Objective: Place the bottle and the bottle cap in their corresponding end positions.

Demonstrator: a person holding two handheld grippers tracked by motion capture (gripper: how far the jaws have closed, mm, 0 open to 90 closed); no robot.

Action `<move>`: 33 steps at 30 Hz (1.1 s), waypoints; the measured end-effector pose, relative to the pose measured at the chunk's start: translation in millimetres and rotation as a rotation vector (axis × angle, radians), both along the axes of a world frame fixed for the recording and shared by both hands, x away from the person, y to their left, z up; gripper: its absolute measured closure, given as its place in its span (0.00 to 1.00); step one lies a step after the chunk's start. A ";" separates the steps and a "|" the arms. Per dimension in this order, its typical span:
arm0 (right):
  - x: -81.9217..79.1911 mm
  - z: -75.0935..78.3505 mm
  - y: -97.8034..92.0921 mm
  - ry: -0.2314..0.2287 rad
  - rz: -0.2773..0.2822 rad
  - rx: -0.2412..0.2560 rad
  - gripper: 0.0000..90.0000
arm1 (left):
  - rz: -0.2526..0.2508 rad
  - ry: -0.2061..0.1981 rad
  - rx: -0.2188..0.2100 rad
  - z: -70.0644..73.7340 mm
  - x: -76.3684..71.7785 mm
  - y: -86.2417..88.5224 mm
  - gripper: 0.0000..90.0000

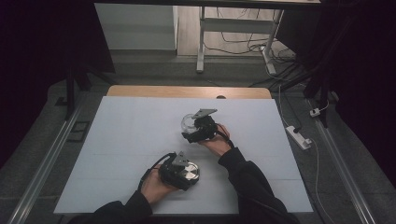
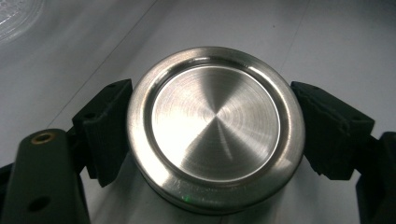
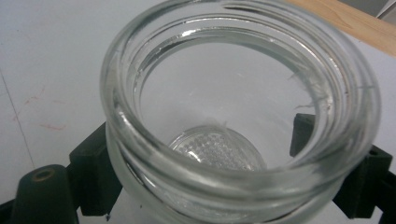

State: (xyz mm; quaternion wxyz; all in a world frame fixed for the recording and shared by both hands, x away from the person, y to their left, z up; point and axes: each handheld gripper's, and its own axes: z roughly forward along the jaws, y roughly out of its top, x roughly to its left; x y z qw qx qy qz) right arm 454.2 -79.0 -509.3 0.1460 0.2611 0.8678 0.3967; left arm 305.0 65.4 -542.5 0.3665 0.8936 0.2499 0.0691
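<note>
In the high view, the left gripper [image 1: 183, 171] is covering much of the round brushed-steel lid [image 1: 190, 171] near the front of the white table [image 1: 121, 140]. Its jaws are pressing the lid's rim from both sides. Farther right, the right gripper [image 1: 191, 127] is half hiding the clear, empty, thick-rimmed glass jar [image 1: 187, 122], its jaws clamping the jar's sides at mid-table.

A round brushed-steel lid [image 2: 215, 128] with a raised rim lies flat, top face up, at about 6 o'clock on the white bench [image 1: 116, 154]. An open, empty clear glass jar [image 3: 238, 116] with a threaded neck and dimpled base stands upright at about 1 o'clock from the lid, well apart.
</note>
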 end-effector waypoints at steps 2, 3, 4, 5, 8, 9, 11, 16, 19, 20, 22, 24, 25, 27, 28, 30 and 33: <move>1.1 0.5 -0.5 0.023 0.001 0.015 0.13 | -0.003 0.001 0.000 -0.1 0.2 -0.3 0.19; 1.2 0.6 -0.3 0.030 0.001 0.016 0.12 | -0.007 0.004 -0.001 -0.1 0.5 0.0 0.19; 1.1 0.7 0.2 0.034 0.003 0.014 0.10 | -0.010 0.006 -0.004 -0.2 0.6 0.0 0.19; 1.0 0.8 0.9 0.035 0.005 0.012 0.09 | -0.013 0.009 -0.004 -0.2 0.8 0.1 0.18; 0.5 0.5 2.3 0.036 0.009 0.005 0.06 | -0.027 0.017 -0.011 -0.4 1.2 0.1 0.15; 0.5 0.2 3.4 0.043 0.013 0.001 0.03 | -0.030 0.021 -0.015 -0.4 1.5 0.6 0.13; 0.9 0.4 4.2 0.054 0.016 0.003 0.01 | -0.032 0.028 -0.026 -0.2 2.4 2.0 0.10; 0.7 2.9 3.9 0.064 0.017 0.012 0.00 | -0.038 0.040 -0.059 0.3 3.7 5.1 0.04; 0.6 5.2 2.8 0.059 0.014 0.019 0.00 | -0.037 0.037 -0.082 0.8 3.8 6.4 0.02; 0.2 6.7 2.0 0.048 0.011 0.019 0.00 | -0.037 0.037 -0.085 1.4 3.9 7.1 0.02; -1.7 11.3 -1.0 0.023 -0.004 0.027 0.00 | -0.038 0.039 -0.101 2.7 4.0 8.6 0.00; -2.1 12.6 -2.2 0.017 -0.007 0.032 0.00 | -0.038 0.038 -0.115 4.8 4.0 10.6 0.00; -2.5 14.0 -3.3 0.015 -0.009 0.041 0.00 | -0.040 0.039 -0.125 6.2 3.8 11.9 0.00; -3.2 16.5 -5.6 0.013 -0.009 0.052 0.00 | -0.046 0.036 -0.140 9.8 3.2 14.9 0.00; -3.7 17.6 -6.7 0.013 -0.010 0.053 0.00 | -0.044 0.034 -0.147 11.6 2.4 16.1 0.00; -4.8 19.8 -9.6 0.009 -0.009 0.057 0.00 | -0.041 0.032 -0.164 15.1 1.0 18.5 0.00; -6.4 23.2 -14.0 0.016 -0.006 0.073 0.00 | -0.038 0.026 -0.174 19.7 -0.5 22.4 0.00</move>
